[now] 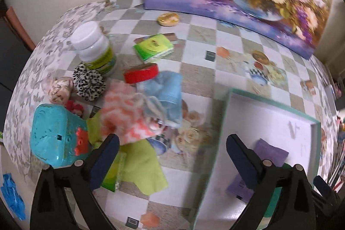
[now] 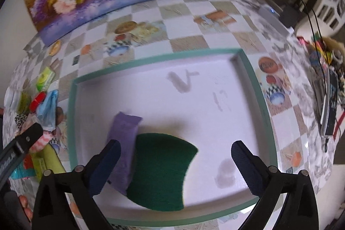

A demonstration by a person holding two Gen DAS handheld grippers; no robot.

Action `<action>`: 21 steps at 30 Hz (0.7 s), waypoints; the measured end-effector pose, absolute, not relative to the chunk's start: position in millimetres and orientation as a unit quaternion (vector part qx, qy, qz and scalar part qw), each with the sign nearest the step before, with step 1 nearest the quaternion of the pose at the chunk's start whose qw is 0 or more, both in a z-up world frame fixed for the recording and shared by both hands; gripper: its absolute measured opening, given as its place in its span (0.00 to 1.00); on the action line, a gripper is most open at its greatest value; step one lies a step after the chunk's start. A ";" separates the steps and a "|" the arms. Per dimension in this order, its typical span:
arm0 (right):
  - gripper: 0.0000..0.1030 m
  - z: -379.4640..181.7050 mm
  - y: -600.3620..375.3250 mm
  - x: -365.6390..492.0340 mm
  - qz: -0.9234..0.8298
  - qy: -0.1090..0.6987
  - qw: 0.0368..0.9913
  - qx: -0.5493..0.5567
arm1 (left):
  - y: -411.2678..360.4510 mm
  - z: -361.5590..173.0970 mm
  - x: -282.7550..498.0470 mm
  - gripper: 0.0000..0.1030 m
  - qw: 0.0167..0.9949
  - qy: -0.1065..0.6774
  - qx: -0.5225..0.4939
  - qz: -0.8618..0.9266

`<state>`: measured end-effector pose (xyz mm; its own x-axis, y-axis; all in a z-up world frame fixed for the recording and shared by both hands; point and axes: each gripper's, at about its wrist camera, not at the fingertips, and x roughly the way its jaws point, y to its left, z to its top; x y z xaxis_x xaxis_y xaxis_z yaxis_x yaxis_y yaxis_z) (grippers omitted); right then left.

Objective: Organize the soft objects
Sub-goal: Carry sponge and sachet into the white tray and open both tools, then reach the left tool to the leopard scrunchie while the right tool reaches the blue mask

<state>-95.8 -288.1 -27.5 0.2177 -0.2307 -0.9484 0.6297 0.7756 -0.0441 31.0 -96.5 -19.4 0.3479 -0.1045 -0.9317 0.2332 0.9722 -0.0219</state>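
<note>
Ahead of the left gripper (image 1: 172, 143), spread wide and empty, a pink-and-white fuzzy cloth (image 1: 125, 115) lies crumpled. Under the right gripper (image 2: 175, 150), likewise wide and empty, a dark green scouring sponge (image 2: 161, 169) lies flat in the white teal-rimmed tray (image 2: 155, 57).

one tray (image 2: 262, 100) holding two soft things: one purple cloth (image 2: 124, 139), one green sponge (image 2: 159, 169).

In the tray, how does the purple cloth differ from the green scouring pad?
The purple cloth is pale, narrow and oblong; the green scouring pad is dark, broader, with a curved, waisted outline. The pad's edge overlaps the cloth. Both lie flat in the tray.
</note>
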 end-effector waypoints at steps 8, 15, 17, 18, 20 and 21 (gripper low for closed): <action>1.00 -29.5 -274.0 -88.4 -0.267 0.561 0.764 0.178 | -84.5 -20.7 38.0 0.97 0.816 0.566 0.053 -0.108; 1.00 -11.5 -260.6 -84.3 -0.248 0.524 0.792 0.191 | -82.8 -9.5 36.6 0.97 0.811 0.565 0.084 -0.124; 1.00 -7.8 -256.8 -83.5 -0.238 0.514 0.799 0.201 | -79.2 -1.8 36.1 0.97 0.815 0.558 0.099 -0.125; 1.00 -5.9 -254.1 -82.5 -0.233 0.510 0.803 0.201 | -76.3 1.7 36.6 0.97 0.816 0.555 0.101 -0.126; 1.00 -2.4 -247.3 -80.6 -0.228 0.504 0.810 0.194 | -67.1 10.6 38.3 0.97 0.819 0.551 0.098 -0.129; 1.00 -0.3 -242.4 -79.2 -0.224 0.501 0.815 0.188 | -62.4 14.5 39.3 0.97 0.821 0.548 0.095 -0.130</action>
<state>-79.2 -242.4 -0.3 0.3978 -0.1767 -0.9003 0.5528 0.8293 0.0815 39.2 -62.4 14.5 0.3648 -0.1084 -0.9247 0.3175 0.9482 0.0141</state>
